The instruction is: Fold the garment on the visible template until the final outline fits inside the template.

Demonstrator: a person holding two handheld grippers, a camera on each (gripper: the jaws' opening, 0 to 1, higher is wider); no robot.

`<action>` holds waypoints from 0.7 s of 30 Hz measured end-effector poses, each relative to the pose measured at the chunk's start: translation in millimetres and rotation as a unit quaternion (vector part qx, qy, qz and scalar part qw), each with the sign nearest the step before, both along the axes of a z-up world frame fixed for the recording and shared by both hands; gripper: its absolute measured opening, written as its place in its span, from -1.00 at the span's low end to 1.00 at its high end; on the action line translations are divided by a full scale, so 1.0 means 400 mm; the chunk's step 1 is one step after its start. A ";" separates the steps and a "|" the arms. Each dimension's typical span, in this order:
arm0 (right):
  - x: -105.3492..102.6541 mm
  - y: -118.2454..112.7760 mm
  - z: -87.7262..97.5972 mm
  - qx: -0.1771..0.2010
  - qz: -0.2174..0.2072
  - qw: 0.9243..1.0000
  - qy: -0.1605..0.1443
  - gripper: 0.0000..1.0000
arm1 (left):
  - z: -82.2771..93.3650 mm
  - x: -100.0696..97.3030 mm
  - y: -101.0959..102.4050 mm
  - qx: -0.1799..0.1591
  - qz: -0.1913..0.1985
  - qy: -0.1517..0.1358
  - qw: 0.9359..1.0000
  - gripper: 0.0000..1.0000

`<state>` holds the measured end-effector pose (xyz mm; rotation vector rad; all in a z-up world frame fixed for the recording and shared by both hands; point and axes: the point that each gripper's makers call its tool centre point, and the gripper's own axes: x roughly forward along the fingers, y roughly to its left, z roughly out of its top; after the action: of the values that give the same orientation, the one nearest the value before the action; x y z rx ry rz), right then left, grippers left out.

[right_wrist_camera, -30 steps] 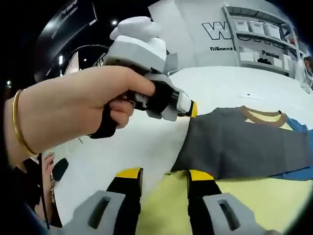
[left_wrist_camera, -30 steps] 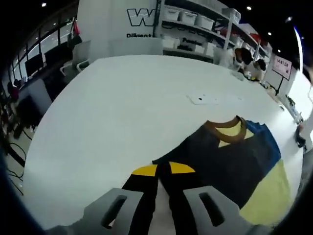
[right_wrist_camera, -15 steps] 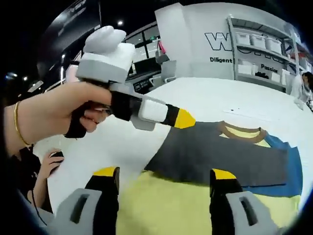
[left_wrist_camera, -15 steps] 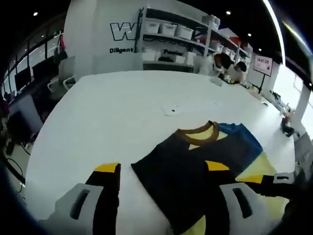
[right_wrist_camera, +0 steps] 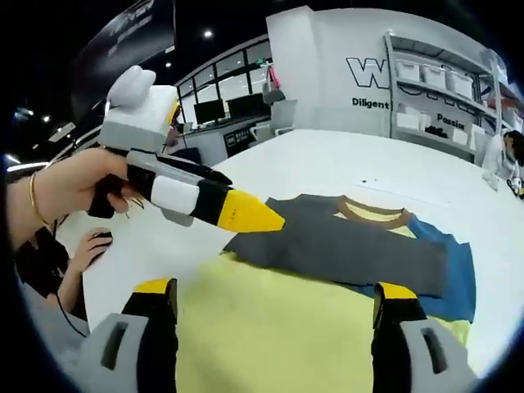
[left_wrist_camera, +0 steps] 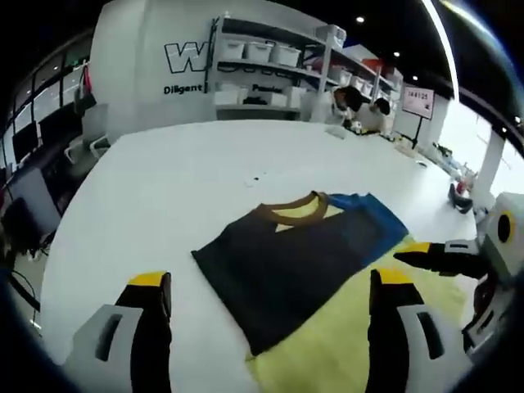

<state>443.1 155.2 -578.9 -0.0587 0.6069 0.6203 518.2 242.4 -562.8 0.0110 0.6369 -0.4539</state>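
Note:
The garment lies flat on the white table point(left_wrist_camera: 164, 188): a dark grey panel point(left_wrist_camera: 282, 262) is folded across it, with a brown collar point(left_wrist_camera: 286, 214), a blue part point(left_wrist_camera: 372, 219) and a yellow body point(left_wrist_camera: 344, 352). My left gripper point(left_wrist_camera: 272, 280) hovers open over the grey panel, holding nothing. My right gripper point(left_wrist_camera: 426, 255) reaches in from the right, above the yellow cloth. In the right gripper view, my right gripper point(right_wrist_camera: 275, 289) stands open over the yellow body point(right_wrist_camera: 278, 319). The left gripper point(right_wrist_camera: 246, 214) sits in a hand above the grey panel point(right_wrist_camera: 327, 246).
A small mark point(left_wrist_camera: 255, 178) lies on the table beyond the collar. Shelves with bins point(left_wrist_camera: 262, 70) and people point(left_wrist_camera: 360, 106) stand past the far edge. A person's hand on a mouse point(right_wrist_camera: 94, 241) is beside the table. Bare white tabletop stretches left of the garment.
Both grippers were nearly shut on cloth a second ago, left on grey fabric and right on yellow. Both have since opened wide and let go. The grey panel now lies flat.

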 end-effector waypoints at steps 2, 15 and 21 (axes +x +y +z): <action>-0.010 -0.020 0.003 -0.002 -0.001 1.000 0.000 0.98 | 0.002 -0.017 0.002 0.013 -0.004 -0.002 1.000 0.98; -0.084 -0.123 0.003 -0.004 -0.007 1.000 0.020 0.98 | 0.037 -0.148 -0.021 -0.026 -0.012 0.009 1.000 0.92; -0.129 -0.188 -0.005 -0.010 -0.004 0.999 0.033 0.98 | 0.003 -0.241 -0.023 -0.007 -0.030 0.034 0.999 0.90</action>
<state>391.5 79.9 -580.7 -0.0536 0.6776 0.6097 422.0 233.4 -561.5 0.0021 0.7012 -0.5188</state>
